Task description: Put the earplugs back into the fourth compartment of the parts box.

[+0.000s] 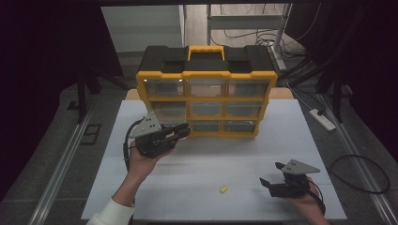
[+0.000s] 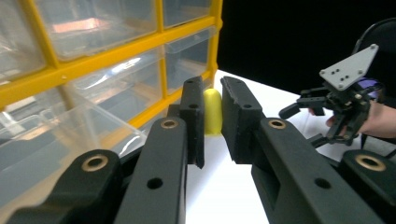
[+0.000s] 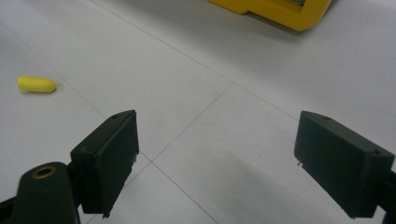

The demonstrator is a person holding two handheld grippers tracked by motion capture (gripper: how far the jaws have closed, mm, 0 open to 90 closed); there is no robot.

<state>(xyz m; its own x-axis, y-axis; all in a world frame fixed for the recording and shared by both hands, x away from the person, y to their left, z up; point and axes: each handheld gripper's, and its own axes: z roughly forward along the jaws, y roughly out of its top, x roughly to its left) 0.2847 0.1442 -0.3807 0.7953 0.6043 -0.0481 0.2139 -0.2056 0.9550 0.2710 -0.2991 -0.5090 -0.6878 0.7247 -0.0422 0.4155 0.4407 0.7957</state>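
Left gripper pinches a small yellow capsule-shaped piece, jaws drawn in on its two sides; rounded top stands clear above the pads. It hovers just in front of the yellow drawer cabinet, at the bottom-left drawer, which is pulled out and looks empty. Right gripper rests on the table well away from the cabinet, toward the person's side, jaws spread wide with nothing between them.

A second yellow piece lies loose on the table, well out from the cabinet front, near the right gripper.

Handling, by judgement: the piece looks like a foam plug, very light, soft and squashy. A hard squeeze would flatten it; a light pinch across the middle of its length should do. Rounded ends may roll on the table, so come straight down over it.
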